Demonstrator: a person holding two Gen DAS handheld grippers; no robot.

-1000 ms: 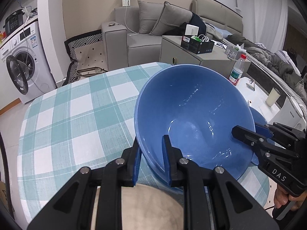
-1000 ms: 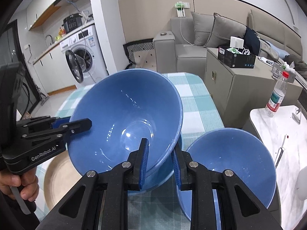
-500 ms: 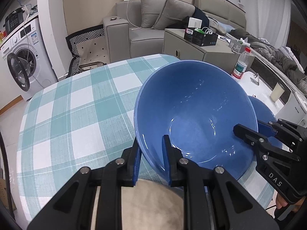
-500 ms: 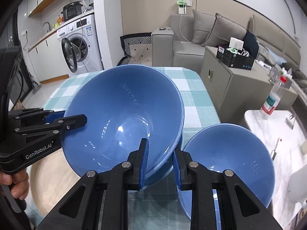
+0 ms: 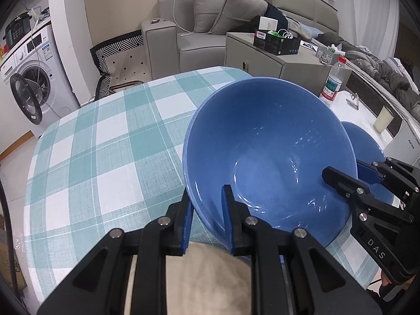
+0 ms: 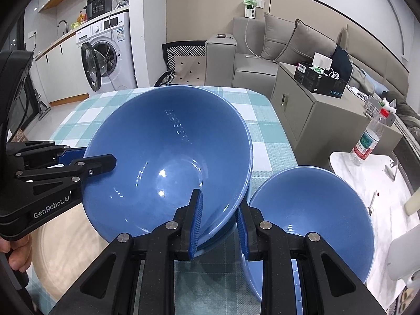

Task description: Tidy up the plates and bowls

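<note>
Both grippers pinch the rim of one large blue bowl (image 5: 270, 152) from opposite sides, the left gripper (image 5: 207, 220) on its near edge and the right gripper (image 6: 219, 221) likewise (tilted above the checked tablecloth (image 5: 105, 144)), just beside a second blue bowl (image 6: 312, 210) and a beige plate (image 6: 65, 239).

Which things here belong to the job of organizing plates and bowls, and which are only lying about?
Belong to the job:
- large blue bowl, both sets of jaws on its rim
- smaller blue bowl
- beige plate

Lying about:
- water bottle
- black box
- washing machine
</note>
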